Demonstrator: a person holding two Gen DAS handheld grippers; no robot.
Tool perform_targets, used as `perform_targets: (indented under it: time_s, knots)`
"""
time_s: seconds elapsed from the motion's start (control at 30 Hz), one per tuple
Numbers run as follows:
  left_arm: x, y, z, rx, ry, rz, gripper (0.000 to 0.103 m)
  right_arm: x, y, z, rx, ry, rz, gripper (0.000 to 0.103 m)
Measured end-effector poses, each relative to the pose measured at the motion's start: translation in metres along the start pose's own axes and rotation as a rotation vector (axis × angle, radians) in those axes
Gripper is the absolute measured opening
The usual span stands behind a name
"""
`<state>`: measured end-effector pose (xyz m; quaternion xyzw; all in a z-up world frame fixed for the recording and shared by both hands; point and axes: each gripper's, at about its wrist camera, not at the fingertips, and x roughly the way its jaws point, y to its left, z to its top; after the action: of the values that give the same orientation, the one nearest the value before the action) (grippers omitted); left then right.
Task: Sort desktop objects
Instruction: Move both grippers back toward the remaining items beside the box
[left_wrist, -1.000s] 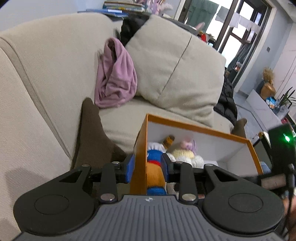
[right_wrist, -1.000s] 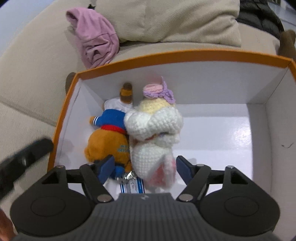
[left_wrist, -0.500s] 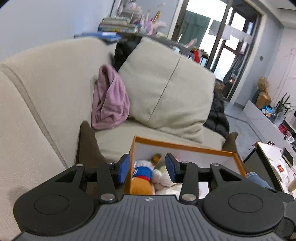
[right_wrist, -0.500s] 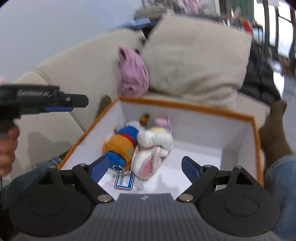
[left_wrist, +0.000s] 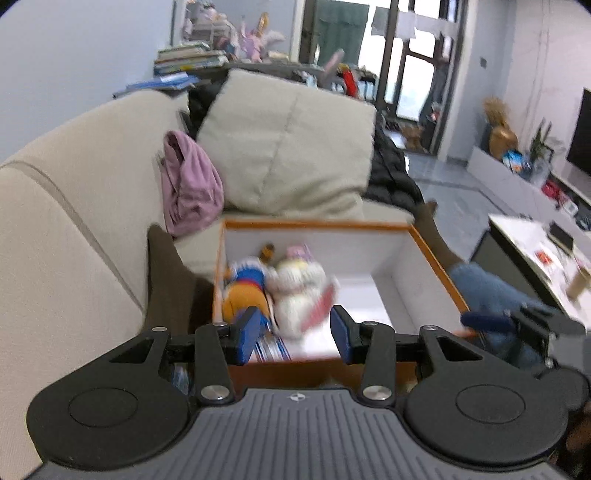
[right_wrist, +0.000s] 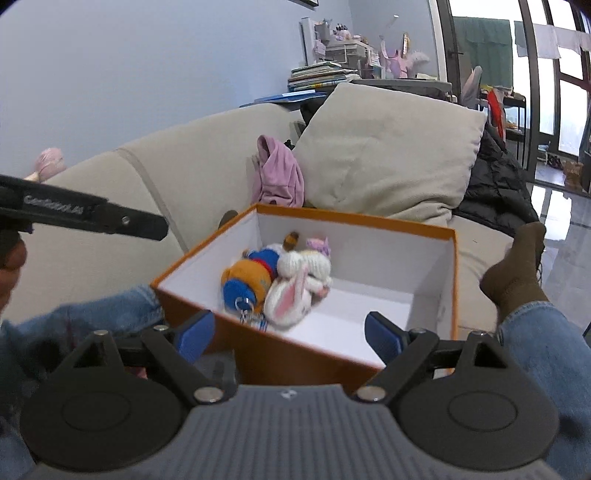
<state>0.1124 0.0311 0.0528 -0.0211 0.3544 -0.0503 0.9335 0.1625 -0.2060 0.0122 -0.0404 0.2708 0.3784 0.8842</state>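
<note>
- The two toys lie side by side in the far left corner of the box (right_wrist: 448, 291): the orange toy (right_wrist: 245, 278) against the left wall, the white bunny (right_wrist: 295, 286) touching its right side. In my right view they sit centre frame; in my left view the orange toy (left_wrist: 245, 295) and the bunny (left_wrist: 299, 291) show just above my jaws.
- The box rests on the sofa (right_wrist: 177, 177), between the person's knees (right_wrist: 535, 328), with the pillow (right_wrist: 388, 155) and a pink cloth (right_wrist: 279, 177) behind it.
- I judge both toys are now sorted and the step is clearing out. To do it well, I would lift clear of the orange rim before swinging away, so no jaw catches the wall and drags the box.
- My left gripper (left_wrist: 293, 334) has its jaws partly apart with nothing between the pads; the near wall lies below them.
- My right gripper (right_wrist: 290, 336) has its jaws wide apart, empty, hanging over the near wall and touching nothing I can see.
- The left gripper's arm crosses the upper left of my right view.
</note>
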Motion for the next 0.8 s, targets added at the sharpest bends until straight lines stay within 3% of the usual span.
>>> perform_targets:
  time_s: [0.43,0.8]
  knots:
    - [-0.008,0.004,-0.075,-0.064,0.187,0.014,0.049,-0.011,0.001,-0.046,0.015,0.103,-0.028,0.089]
    - [-0.021,0.016,-0.101,-0.088,0.214,0.054,0.056,-0.001,0.008,-0.055,0.014,0.151,-0.025,0.081]
